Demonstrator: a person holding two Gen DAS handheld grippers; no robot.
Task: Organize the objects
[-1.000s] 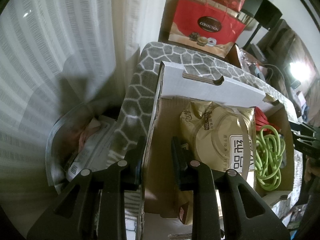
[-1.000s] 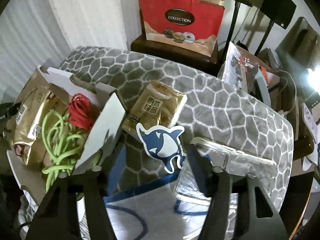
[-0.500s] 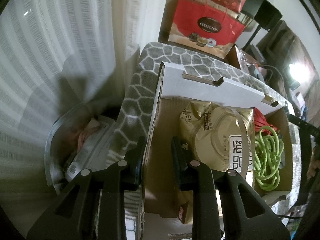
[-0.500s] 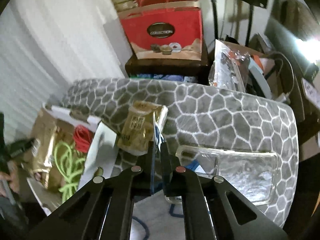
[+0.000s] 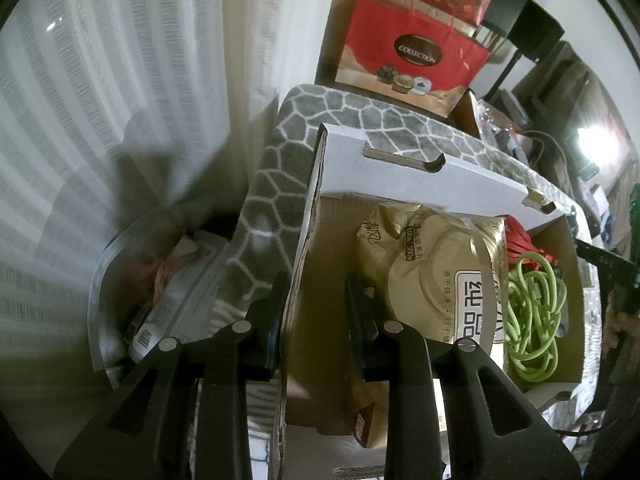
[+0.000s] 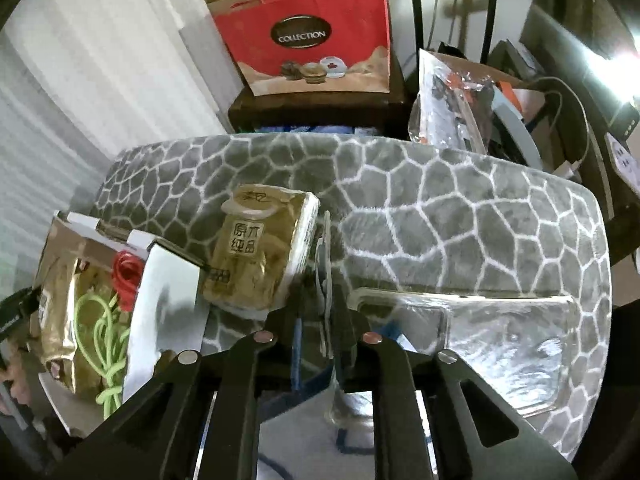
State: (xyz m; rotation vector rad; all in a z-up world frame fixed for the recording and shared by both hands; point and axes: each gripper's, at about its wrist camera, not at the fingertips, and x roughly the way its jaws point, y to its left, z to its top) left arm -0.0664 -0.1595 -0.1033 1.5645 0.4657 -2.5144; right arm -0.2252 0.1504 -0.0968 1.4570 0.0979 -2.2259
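Cardboard box (image 5: 420, 184) sits at the left end of the grey patterned mat (image 6: 440, 208), its white flaps standing up. The left gripper (image 5: 316, 312) pinches the box's near side wall, one finger (image 5: 272, 320) outside and one inside. Inside the box lie a big gold pack (image 5: 444, 280), a green cord (image 5: 536, 320) and a red cord (image 5: 518, 236). The right gripper (image 6: 320, 320) is squeezed tight on a thin flat sticker (image 6: 324, 268), held edge-on. A small gold pack (image 6: 256, 256) lies on the mat, just beside the box. A clear tray (image 6: 500, 340) lies to the right. Much of the mat behind is bare.
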